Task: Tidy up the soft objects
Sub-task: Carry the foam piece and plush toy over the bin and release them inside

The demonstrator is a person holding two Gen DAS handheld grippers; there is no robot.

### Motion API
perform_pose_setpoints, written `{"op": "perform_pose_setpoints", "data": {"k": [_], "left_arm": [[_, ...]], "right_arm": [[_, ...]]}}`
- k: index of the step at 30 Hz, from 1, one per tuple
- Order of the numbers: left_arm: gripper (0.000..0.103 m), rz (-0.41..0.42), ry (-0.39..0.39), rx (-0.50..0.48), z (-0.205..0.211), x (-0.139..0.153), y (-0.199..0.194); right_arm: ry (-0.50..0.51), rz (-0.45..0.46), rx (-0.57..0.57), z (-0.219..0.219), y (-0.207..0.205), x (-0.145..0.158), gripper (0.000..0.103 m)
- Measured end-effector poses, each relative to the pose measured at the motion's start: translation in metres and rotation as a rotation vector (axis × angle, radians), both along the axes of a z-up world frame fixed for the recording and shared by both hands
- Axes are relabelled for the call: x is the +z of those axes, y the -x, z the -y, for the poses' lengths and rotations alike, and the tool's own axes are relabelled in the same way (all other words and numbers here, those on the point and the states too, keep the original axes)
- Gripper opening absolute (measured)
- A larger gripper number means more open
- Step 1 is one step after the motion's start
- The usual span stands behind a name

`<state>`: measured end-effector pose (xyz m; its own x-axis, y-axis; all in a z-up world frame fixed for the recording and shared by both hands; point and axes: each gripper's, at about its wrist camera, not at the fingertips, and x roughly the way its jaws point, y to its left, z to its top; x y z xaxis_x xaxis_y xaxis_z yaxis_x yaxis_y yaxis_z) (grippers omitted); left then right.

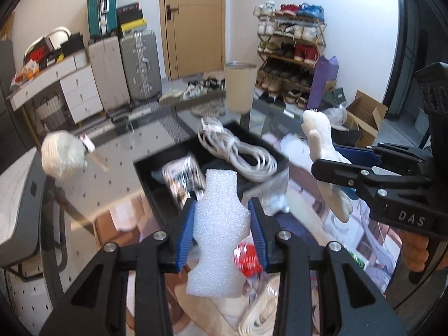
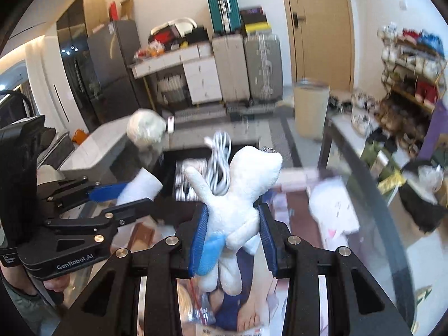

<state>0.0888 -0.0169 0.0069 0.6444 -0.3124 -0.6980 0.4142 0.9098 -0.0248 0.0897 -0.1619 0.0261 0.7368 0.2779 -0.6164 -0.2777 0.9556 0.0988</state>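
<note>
My left gripper [image 1: 221, 224] is shut on a white foam piece [image 1: 219, 235] and holds it above the near edge of a black tray [image 1: 151, 179]. The tray holds a coiled white cable [image 1: 238, 151] and a striped packet [image 1: 184, 179]. My right gripper [image 2: 232, 232] is shut on a white plush toy [image 2: 240, 193] with a blue patch, held upright over the table. The right gripper with the plush also shows in the left wrist view [image 1: 336, 168], and the left gripper with the foam shows in the right wrist view [image 2: 123, 198].
A round white plush ball [image 1: 63, 154] sits on the glass table [image 1: 117, 151] at the left. A beige cup [image 1: 240, 85] stands at the table's far edge. A red object [image 1: 247, 260] and packets lie under the glass. Suitcases, drawers and a shoe rack stand behind.
</note>
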Motion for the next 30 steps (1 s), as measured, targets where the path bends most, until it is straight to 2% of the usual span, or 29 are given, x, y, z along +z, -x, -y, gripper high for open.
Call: {"op": "perform_pose_setpoints", "data": {"k": [3, 7, 12, 16, 18, 22, 24, 30], "left_arm": [[0.036, 0.061, 0.01, 0.003, 0.002, 0.011, -0.005], [0.036, 0.144, 0.044, 0.033, -0.005, 0.025, -0.015], [0.036, 0.219, 0.097, 0.082, -0.016, 0.034, -0.033], [0.036, 0.25, 0.102, 0.098, -0.017, 0.034, -0.057], [0.036, 0.228, 0.128, 0.133, -0.023, 0.031, -0.071], [0.036, 0.152, 0.114, 0.202, -0.028, 0.019, -0.093], [0.036, 0.113, 0.136, 0.205, -0.03, 0.012, -0.1], [0.036, 0.028, 0.106, 0.208, -0.023, -0.009, -0.105]], "right_arm": [[0.01, 0.073, 0.018, -0.007, -0.003, 0.013, 0.037], [0.038, 0.114, 0.055, -0.022, -0.017, 0.025, 0.036], [0.063, 0.181, 0.077, -0.037, -0.043, 0.038, 0.036], [0.077, 0.193, 0.108, -0.048, -0.076, 0.041, 0.036], [0.074, 0.139, 0.13, -0.051, -0.095, 0.037, 0.036], [0.054, -0.047, 0.146, -0.051, -0.132, 0.012, 0.036], [0.047, -0.134, 0.151, -0.053, -0.143, -0.002, 0.036], [0.041, -0.209, 0.179, -0.057, -0.155, -0.015, 0.034]]}}
